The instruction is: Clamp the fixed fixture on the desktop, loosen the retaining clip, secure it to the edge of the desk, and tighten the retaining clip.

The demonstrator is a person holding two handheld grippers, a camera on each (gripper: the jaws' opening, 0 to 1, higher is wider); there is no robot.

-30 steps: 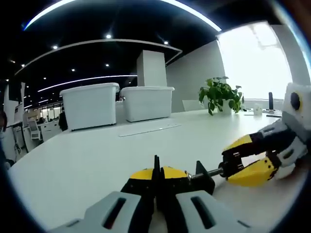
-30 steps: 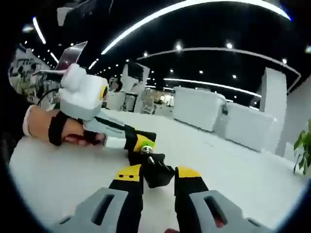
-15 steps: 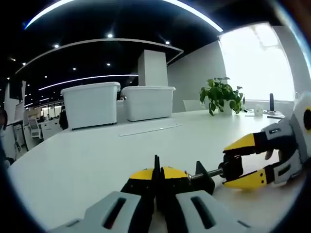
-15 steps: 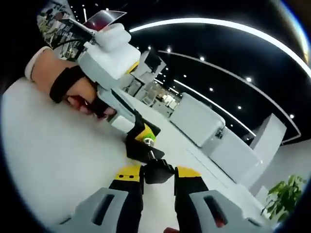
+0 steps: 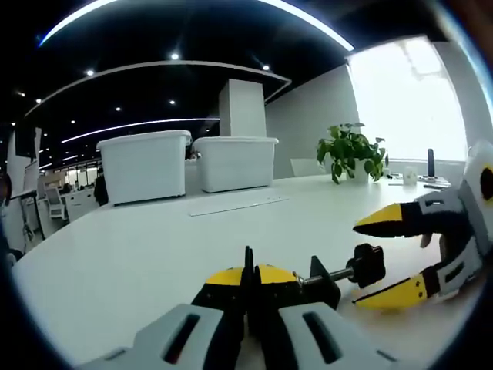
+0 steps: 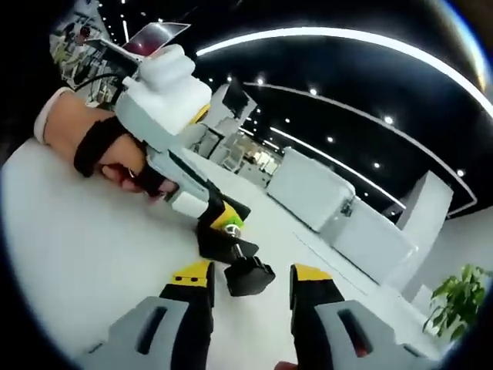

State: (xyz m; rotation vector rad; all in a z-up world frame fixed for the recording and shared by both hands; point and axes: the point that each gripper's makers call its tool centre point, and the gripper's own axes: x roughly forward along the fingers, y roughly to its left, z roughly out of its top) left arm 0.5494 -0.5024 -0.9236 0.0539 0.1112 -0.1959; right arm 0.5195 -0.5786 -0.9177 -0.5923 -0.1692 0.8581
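Observation:
The black fixture (image 5: 320, 281) lies low over the white desk (image 5: 154, 247), and my left gripper (image 5: 248, 276) is shut on its body. Its screw runs to the right and ends in a black knob (image 5: 368, 264). My right gripper (image 5: 360, 260) comes in from the right with its yellow-tipped jaws open, one above the knob and one below it, not touching. In the right gripper view the knob (image 6: 248, 275) sits between my open right gripper (image 6: 250, 276) jaws. Beyond it a hand (image 6: 85, 146) holds the left gripper (image 6: 222, 222) on the fixture (image 6: 219, 243).
Two white storage bins (image 5: 144, 166) (image 5: 233, 162) stand at the far side of the desk. A potted plant (image 5: 350, 150) is at the back right, beside a bright window. Small items lie near the far right edge (image 5: 408, 177).
My right gripper has opened and let go of the knob it was shut on. The right gripper view has rolled. The left gripper has stayed still on the fixture.

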